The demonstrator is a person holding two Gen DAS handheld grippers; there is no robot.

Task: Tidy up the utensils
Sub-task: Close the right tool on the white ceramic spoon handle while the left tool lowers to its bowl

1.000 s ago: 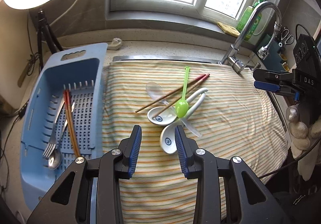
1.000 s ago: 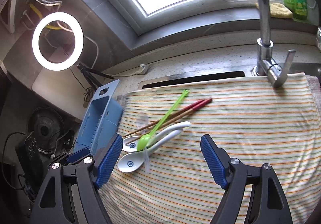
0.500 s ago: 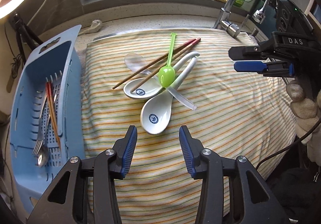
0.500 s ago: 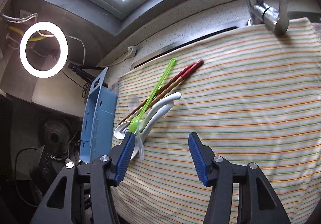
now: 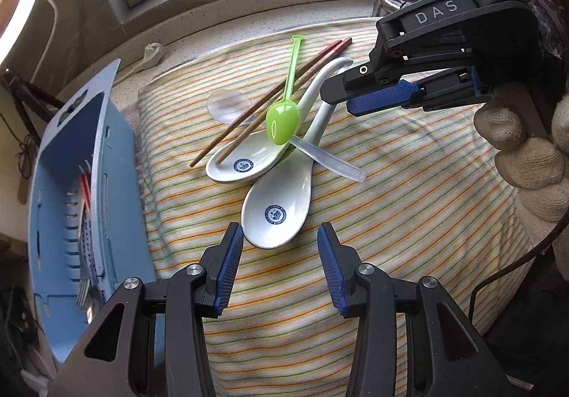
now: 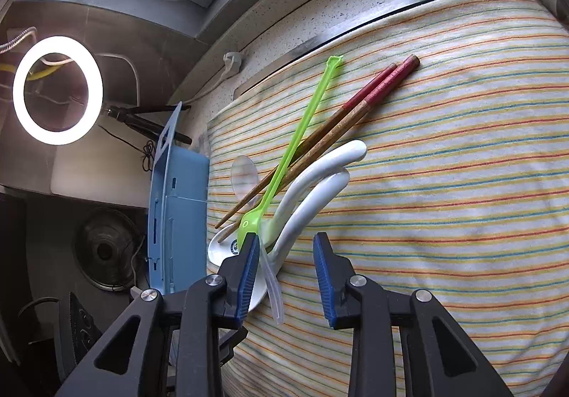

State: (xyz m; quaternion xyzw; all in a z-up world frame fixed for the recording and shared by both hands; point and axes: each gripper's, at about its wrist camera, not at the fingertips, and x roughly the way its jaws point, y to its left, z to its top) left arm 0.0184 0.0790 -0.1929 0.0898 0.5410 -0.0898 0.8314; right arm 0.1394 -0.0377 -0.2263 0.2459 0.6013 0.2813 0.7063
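The left gripper (image 5: 280,263) fingers stand spread, empty, just short of the near white spoon (image 5: 277,212), whose bowl bears a blue round logo too small to read. The right gripper (image 6: 284,276), marked "DAS", is closing with nothing pinched, over the spoon handles. Spoons, green spoon (image 5: 283,121) and chopsticks (image 5: 270,102) lie piled mid-cloth (image 5: 409,205); a blue basket (image 5: 64,205) stands at the cloth's left edge.

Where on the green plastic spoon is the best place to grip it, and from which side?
Grip the green plastic spoon by its thin handle above the chopsticks, coming from above with the fingers either side. It lies topmost in the pile, and its bowl sits on the white soup spoons.
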